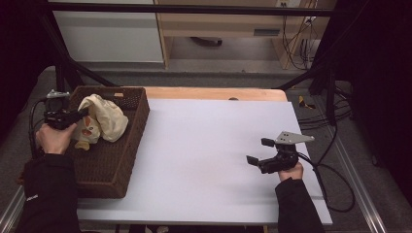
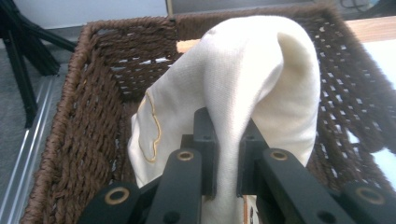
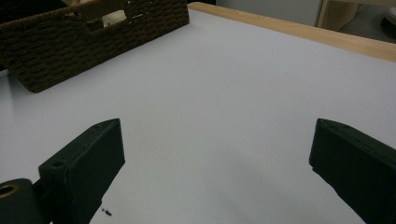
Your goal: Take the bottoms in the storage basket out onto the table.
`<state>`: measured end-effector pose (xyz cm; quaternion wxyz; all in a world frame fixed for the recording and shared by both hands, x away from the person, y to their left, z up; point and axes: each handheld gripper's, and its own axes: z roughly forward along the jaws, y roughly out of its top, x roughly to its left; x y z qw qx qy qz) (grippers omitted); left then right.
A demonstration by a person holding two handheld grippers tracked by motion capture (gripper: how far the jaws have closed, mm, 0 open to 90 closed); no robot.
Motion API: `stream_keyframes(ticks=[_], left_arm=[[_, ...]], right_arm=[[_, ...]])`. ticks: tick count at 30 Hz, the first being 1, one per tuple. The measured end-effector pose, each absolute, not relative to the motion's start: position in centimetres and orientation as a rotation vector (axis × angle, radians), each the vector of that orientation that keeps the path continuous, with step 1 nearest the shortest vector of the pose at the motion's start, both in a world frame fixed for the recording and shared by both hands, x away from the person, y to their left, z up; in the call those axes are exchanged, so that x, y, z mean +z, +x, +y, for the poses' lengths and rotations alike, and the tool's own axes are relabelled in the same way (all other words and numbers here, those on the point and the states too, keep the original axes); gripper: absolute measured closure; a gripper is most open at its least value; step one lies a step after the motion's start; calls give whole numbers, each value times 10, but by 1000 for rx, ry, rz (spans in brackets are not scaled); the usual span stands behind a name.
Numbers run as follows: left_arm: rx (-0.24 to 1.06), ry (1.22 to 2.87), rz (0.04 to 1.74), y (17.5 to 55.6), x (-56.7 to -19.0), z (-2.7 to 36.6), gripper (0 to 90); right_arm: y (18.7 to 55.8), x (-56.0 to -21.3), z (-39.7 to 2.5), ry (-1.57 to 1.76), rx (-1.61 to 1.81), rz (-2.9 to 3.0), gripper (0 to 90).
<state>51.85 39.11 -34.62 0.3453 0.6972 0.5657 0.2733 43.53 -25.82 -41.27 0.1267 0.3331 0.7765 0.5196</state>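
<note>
A cream cloth (image 1: 104,119) with an orange print hangs in a bunch over the brown woven basket (image 1: 127,141) at the table's left. My left gripper (image 1: 83,113) is shut on a fold of it, holding it lifted inside the basket. In the left gripper view the cloth (image 2: 243,88) drapes over both jaws, pinched between them, with the basket wall (image 2: 88,116) behind. My right gripper (image 1: 258,151) hovers open over the white table surface at the right, far from the basket, and in its own view the right gripper (image 3: 217,154) has nothing between its wide-apart jaws.
The white sheet (image 1: 209,145) covers most of the table, with a wooden edge (image 1: 214,93) along the back. Black frame struts (image 1: 68,63) stand behind the basket. Cables (image 1: 335,184) trail off the right side. The basket (image 3: 93,32) sits far left of the right gripper.
</note>
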Motion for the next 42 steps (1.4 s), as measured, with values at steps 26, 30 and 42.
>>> stream_keyframes(ticks=[26, 30, 42], left_arm=[[670, 1805, 1293, 480, -304, 389, 823], [673, 1815, 1262, 475, -297, 387, 823], [675, 1828, 1211, 465, -280, 387, 823]], right_arm=[[436, -413, -257, 971, 1503, 2270, 39], [436, -414, -257, 975, 1501, 2270, 39], [437, -414, -256, 973, 1501, 2272, 39]])
